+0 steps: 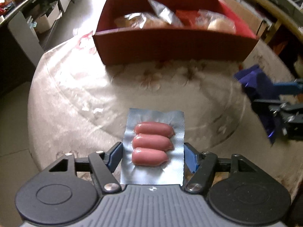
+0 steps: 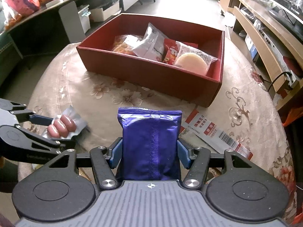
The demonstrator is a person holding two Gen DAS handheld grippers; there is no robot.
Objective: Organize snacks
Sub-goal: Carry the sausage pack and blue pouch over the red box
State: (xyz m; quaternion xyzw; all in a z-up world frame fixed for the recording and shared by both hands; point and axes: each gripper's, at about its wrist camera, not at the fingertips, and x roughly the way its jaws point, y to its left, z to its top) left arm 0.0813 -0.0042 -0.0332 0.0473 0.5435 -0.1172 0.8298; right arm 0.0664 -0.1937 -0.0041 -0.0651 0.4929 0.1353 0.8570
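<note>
Left wrist view showed our left gripper (image 1: 152,156) with its blue pads pinching a silver vacuum pack of three pink sausages (image 1: 153,145) by the two long edges, and the pack pointed forward above the round table with the beige flowered cloth (image 1: 75,98). Behind it, in the middle of the table, stood the dark red open cardboard box (image 1: 170,45), and several wrapped snacks lay inside it, though this view was blurred there. At the right edge we saw our right gripper (image 1: 265,98) with something dark blue in it. On the right wrist view the jaws of this gripper were pressed on both sides of a shiny purple foil snack bag (image 2: 150,143), which stood upright between the blue pads with its seam toward the camera. In the box we could see a round pale cake in clear wrapping (image 2: 193,61), a white packet (image 2: 151,43) and a small red packet (image 2: 171,53). A flat red and white paper sleeve with a barcode (image 2: 217,132) lay on the cloth just beside the purple bag, near the box corner.
</note>
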